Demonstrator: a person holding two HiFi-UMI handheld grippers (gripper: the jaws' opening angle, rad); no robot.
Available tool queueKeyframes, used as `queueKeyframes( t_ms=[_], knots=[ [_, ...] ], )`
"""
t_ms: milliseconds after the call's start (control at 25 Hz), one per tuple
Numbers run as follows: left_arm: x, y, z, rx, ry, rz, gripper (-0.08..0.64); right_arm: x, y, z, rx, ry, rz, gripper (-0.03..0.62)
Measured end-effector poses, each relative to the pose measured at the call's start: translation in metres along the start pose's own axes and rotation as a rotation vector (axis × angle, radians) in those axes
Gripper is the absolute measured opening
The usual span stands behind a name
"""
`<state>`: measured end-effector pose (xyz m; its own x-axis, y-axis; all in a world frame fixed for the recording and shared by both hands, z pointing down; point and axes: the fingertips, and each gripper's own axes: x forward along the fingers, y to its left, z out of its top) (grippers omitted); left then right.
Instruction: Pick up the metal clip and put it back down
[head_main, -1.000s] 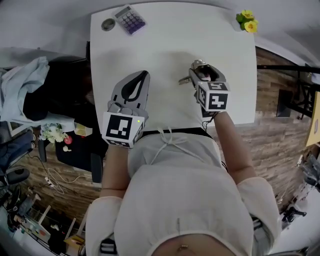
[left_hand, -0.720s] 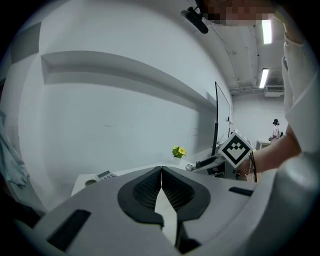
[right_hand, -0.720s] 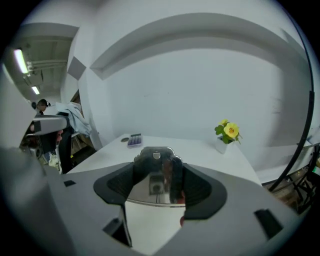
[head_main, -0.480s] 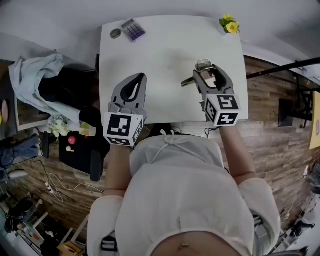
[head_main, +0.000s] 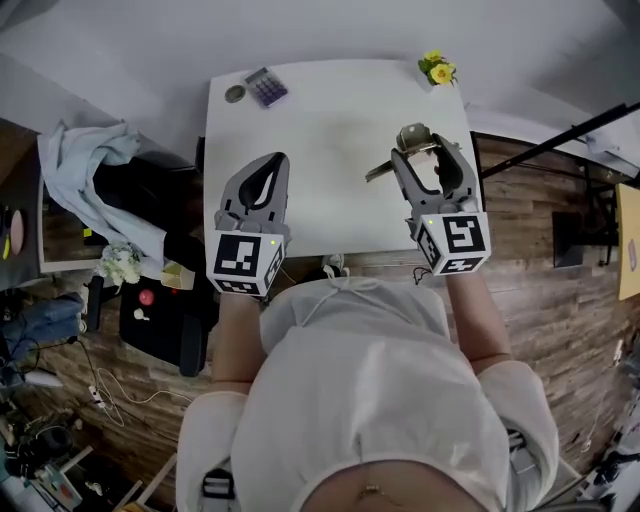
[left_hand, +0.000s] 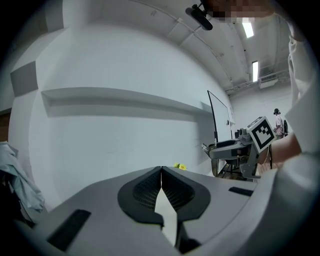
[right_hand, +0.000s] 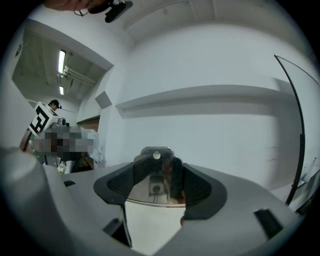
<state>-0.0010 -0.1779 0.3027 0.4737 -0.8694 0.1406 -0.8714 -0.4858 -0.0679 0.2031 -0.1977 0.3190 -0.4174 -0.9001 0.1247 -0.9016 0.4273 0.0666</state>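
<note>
Pinching the metal clip (right_hand: 157, 159) between both pads, the right claw (head_main: 416, 148) held it out over the right half of the white counter (head_main: 330, 215). In the right gripper view the clip's shiny body filled the gap between the jaws. Its top edge with a small hole stood up past the tips, and only wall showed behind it. In the head view one thin handle stuck out to the left of the claw. No part of the clip appeared to touch the counter, so I judged it lifted clear.

Left claw (head_main: 277, 160): jaws pressed together, nothing between them, held over the left half of the counter well apart from the clip. It looked idle.

Other items, all at the far edge of the counter and away from both claws:
- calculator (head_main: 267, 87)
- small round object (head_main: 235, 94), just beside the calculator
- yellow flowers (head_main: 437, 68), at the far right corner

Progress: the pick-up half read as done. What remained was to lower the clip to the counter, spread the right claw and draw it away. Plenty of bare counter lay under the clip for this.
</note>
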Motion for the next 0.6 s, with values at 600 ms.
queueKeyframes(
  t_ms=[600],
  knots=[
    [0.008,0.025,0.001,-0.020,-0.022,-0.009,0.020,0.020,0.008,0.007,-0.001,-0.018,-0.017,0.295]
  ],
)
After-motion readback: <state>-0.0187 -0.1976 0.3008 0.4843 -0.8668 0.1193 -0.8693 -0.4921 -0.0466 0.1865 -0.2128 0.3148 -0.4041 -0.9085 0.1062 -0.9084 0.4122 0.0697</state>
